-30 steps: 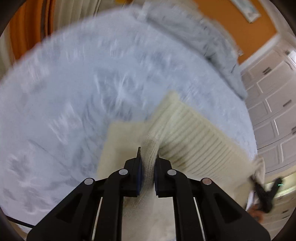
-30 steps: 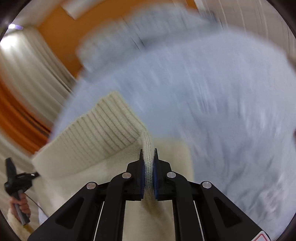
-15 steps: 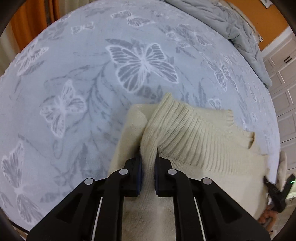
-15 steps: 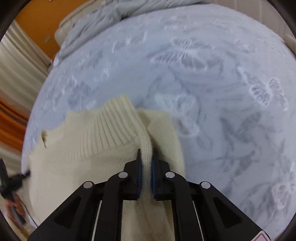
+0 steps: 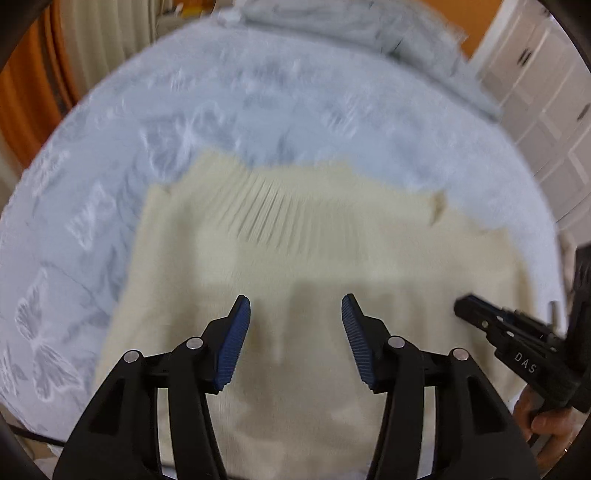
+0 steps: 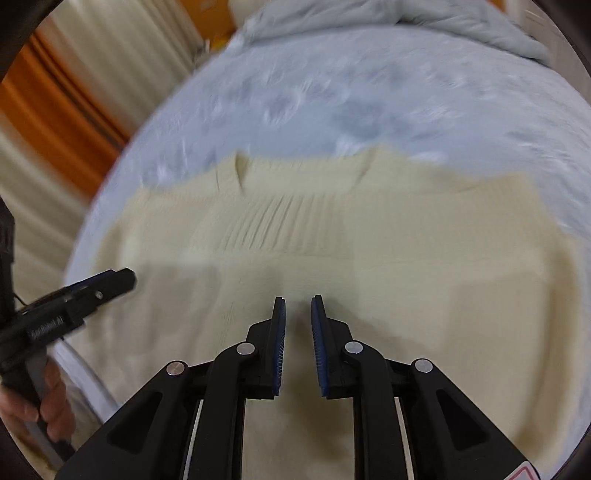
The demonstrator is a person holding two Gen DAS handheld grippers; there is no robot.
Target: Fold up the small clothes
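Fingers [image 5: 236, 339] of the left gripper [image 5: 295, 314] have just been opening, empty — right gripper's [image 6: 297, 314] barely parted, released — above the cream sweater [image 6: 406, 258].

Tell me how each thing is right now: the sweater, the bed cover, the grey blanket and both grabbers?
cream sweater: lying spread on the bed, let go.
butterfly bed cover: spread out under the sweater.
grey blanket: bunched at the far end.
left gripper: fingers just opened wide, nothing between them.
right gripper: fingers slightly apart, nothing pinched.
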